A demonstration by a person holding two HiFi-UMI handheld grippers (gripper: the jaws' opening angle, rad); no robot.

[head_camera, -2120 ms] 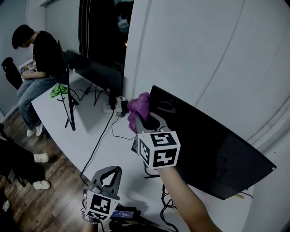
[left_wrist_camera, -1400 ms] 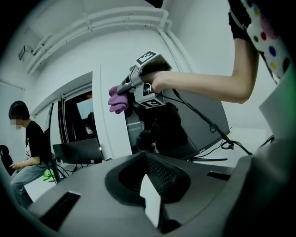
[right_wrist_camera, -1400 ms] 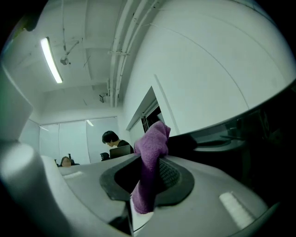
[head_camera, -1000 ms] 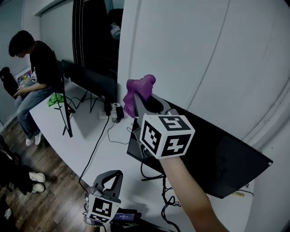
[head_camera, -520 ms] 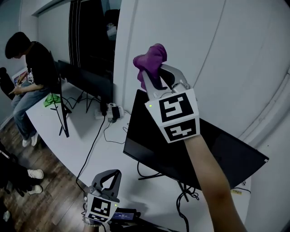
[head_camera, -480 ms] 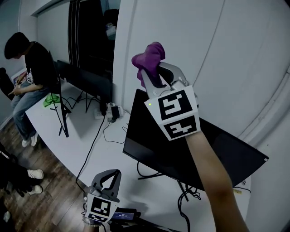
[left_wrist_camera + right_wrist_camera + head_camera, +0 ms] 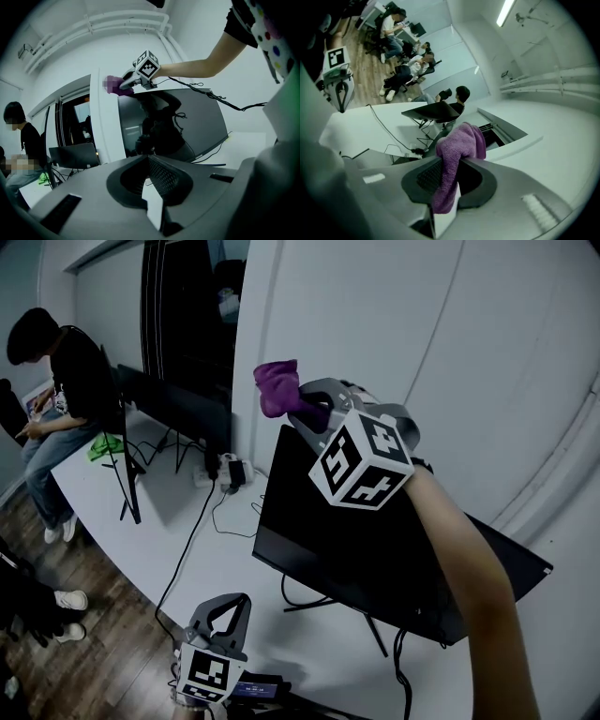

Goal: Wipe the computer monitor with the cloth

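Two units checked: right gripper (image 7: 450, 165) clenched on purple cloth (image 7: 458, 143) — above monitor (image 7: 375, 559) top corner; left gripper (image 7: 148, 158) closed, empty.

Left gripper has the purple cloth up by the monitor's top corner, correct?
No, the right gripper is shut on the purple cloth, up by the monitor's top corner. The right gripper view shows the cloth between its jaws. The left gripper is shut on nothing.
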